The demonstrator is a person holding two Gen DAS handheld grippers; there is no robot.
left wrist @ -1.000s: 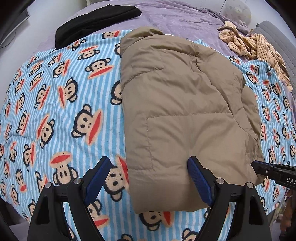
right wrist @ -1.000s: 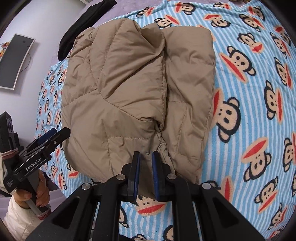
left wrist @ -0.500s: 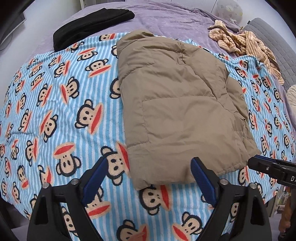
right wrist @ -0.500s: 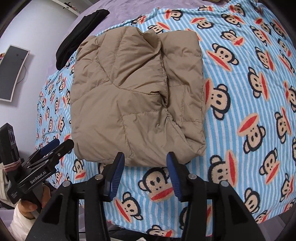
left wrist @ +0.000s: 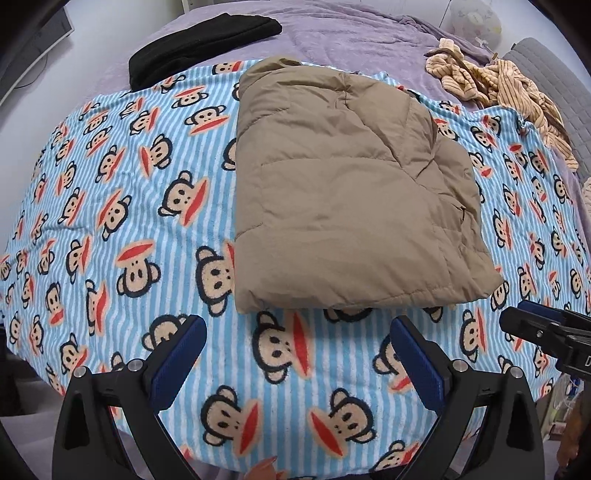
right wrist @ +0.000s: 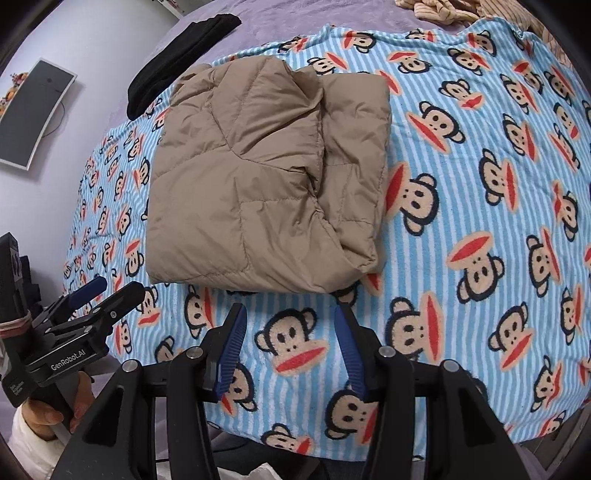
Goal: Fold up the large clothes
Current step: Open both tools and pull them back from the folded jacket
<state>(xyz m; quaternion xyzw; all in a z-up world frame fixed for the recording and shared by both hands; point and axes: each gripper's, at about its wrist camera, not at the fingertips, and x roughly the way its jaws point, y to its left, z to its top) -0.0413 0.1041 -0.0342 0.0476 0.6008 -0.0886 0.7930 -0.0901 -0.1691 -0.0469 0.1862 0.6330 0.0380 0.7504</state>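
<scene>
A tan puffer jacket (left wrist: 343, 192) (right wrist: 258, 177) lies folded into a thick rectangle on the blue striped monkey-print blanket (left wrist: 110, 206) (right wrist: 480, 184). My left gripper (left wrist: 299, 328) hangs wide open just short of the jacket's near edge, nothing between its blue pads. In the right wrist view my right gripper (right wrist: 288, 317) is also off the jacket, its jaws still opening and empty over the blanket. The right gripper's tip (left wrist: 532, 321) shows at the right edge of the left wrist view. A hand (right wrist: 44, 406) holds the left gripper (right wrist: 107, 291) at lower left.
A black garment (left wrist: 199, 40) (right wrist: 177, 55) lies on the purple bedding (left wrist: 351, 33) beyond the blanket. A crumpled yellow striped garment (left wrist: 509, 88) sits at the far right. A curved monitor (right wrist: 33, 110) hangs on the wall at left. The bed's near edge is right below the grippers.
Both grippers let go of the jacket's near edge and drew back and up from it. The right jaws went from nearly shut to apart; the left widened slightly.
</scene>
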